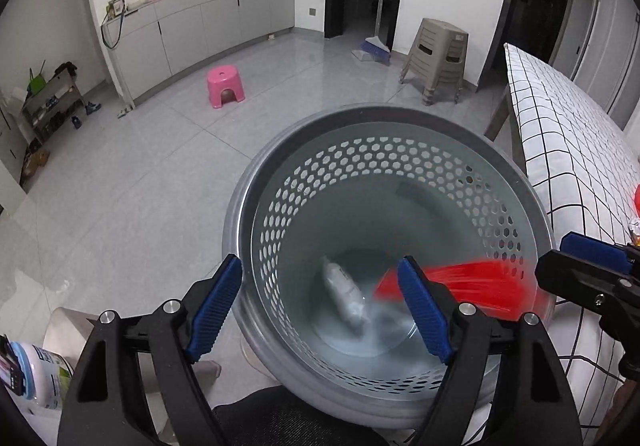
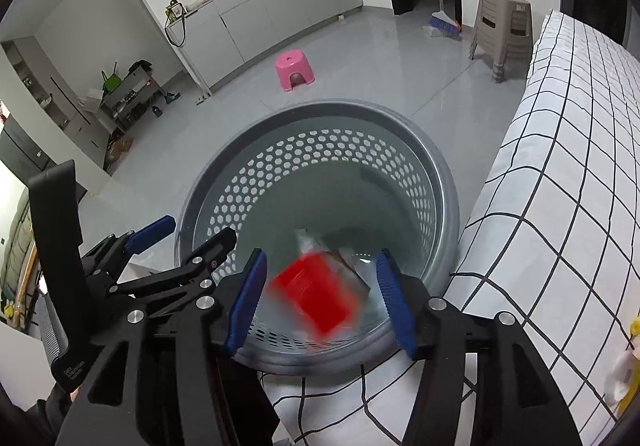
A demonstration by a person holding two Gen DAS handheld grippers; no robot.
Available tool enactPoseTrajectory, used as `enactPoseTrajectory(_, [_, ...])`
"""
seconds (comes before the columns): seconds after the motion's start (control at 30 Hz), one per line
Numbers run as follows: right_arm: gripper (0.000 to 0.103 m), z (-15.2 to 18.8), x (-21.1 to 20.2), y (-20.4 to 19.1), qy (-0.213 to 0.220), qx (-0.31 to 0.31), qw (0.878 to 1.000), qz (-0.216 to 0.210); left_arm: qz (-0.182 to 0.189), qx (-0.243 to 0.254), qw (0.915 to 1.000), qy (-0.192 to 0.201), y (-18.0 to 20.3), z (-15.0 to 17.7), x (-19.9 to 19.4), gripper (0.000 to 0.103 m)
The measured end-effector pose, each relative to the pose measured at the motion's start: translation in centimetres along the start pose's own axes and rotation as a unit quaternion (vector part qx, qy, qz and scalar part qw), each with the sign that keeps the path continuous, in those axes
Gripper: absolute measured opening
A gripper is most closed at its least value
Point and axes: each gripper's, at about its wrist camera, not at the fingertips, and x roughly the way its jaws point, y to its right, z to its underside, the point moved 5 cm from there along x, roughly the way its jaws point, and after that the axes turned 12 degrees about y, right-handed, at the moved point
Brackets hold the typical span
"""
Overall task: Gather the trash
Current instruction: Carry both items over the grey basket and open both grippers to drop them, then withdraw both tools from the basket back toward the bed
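A grey perforated waste basket [image 1: 280, 182] stands on the floor beside the table; it also shows in the right wrist view [image 2: 440, 182]. A red piece of trash [image 2: 314, 296], blurred by motion, is in the air inside the basket, between the open fingers of my right gripper [image 2: 320, 300]; it also shows as a red streak in the left wrist view [image 1: 464, 282]. A white bottle [image 1: 346, 294] lies on the basket's bottom. My left gripper [image 1: 320, 312] is open and empty over the basket's near rim. My right gripper [image 1: 588, 266] enters that view from the right.
A table with a white checked cloth [image 2: 560, 166] borders the basket on the right. On the floor beyond are a pink stool [image 1: 224, 86], stacked brown stools [image 1: 438, 58] and a broom [image 1: 378, 42]. A white jar [image 1: 44, 374] sits at the lower left.
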Motion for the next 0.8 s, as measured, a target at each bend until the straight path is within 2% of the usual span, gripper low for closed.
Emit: enactPoseTrajectory(0.8, [0.055, 0.9, -1.8, 0.4, 0.018, 0.002, 1.000, 0.006, -0.003, -0.018, 0.9998, 0.002, -0.4, 0.3, -1.7, 0.082])
